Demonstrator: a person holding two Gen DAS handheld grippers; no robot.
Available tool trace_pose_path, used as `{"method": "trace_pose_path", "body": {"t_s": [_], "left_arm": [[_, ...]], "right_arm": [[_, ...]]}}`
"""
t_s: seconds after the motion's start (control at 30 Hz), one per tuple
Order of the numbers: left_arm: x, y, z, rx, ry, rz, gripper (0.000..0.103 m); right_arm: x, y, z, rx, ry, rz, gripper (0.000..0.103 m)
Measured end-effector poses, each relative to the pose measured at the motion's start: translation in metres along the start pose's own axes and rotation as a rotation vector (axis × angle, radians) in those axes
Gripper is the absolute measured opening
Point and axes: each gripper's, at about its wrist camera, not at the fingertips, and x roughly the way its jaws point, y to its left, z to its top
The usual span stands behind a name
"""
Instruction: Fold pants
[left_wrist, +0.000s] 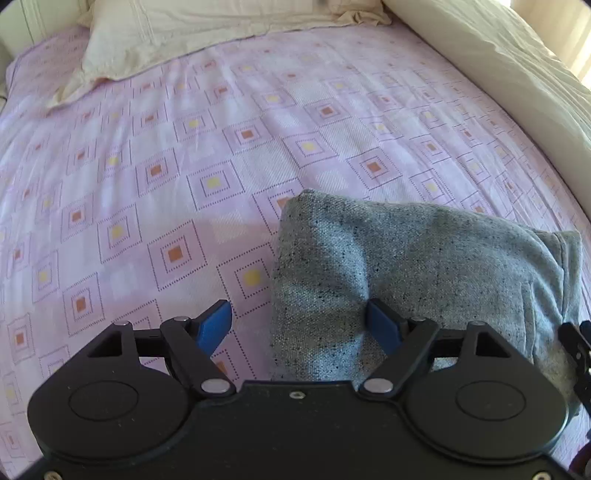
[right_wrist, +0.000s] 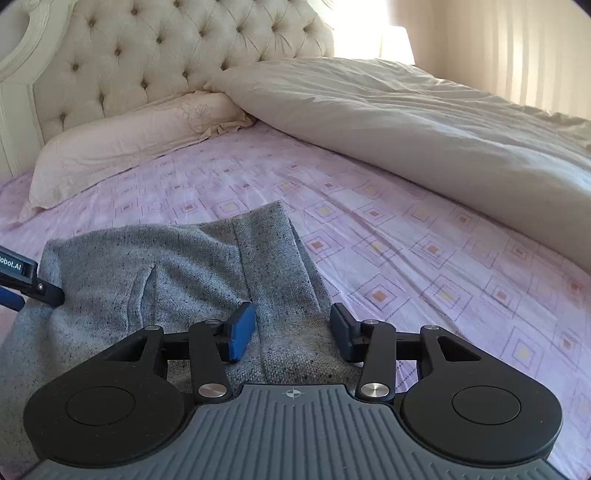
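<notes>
Left gripper (left_wrist: 299, 326) low, pointing forward, jaws spread wide; blue fingertips (left_wrist: 214, 325) well apart, right-hand pad touching grey fabric, nothing pinched between. Right gripper (right_wrist: 291, 332) also low and level, jaws parted, blue pads (right_wrist: 242, 330) apart with nothing clamped. Left gripper's black body shows at left edge of right wrist view, close beside.
</notes>
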Motion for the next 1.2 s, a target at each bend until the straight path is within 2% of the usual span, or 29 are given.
{"method": "trace_pose_path", "body": {"t_s": [0.1, 0.27, 0.63, 0.87, 1.07, 1.2], "left_arm": [[-0.012, 0.002, -0.005, 0.009, -0.019, -0.019, 0.077], [-0.018, 0.006, -0.018, 0.014, 0.004, -0.020, 0.077], [-0.018, 0.005, -0.030, 0.030, 0.032, -0.006, 0.078], [-0.010, 0.004, -0.030, 0.024, 0.045, 0.002, 0.088], [-0.002, 0.006, -0.030, 0.013, 0.051, -0.012, 0.096], [0.003, 0.008, -0.029, -0.001, 0.059, -0.031, 0.102]], "right_arm": [[0.004, -0.009, 0.001, 0.069, 0.008, 0.027, 0.049], [0.011, -0.012, 0.001, 0.119, 0.019, 0.054, 0.056], [0.015, -0.019, 0.000, 0.190, 0.038, 0.090, 0.057], [0.020, -0.026, -0.001, 0.269, 0.057, 0.133, 0.059], [0.025, -0.027, -0.001, 0.289, 0.065, 0.158, 0.065], [0.024, -0.028, -0.001, 0.289, 0.067, 0.167, 0.066]]}}
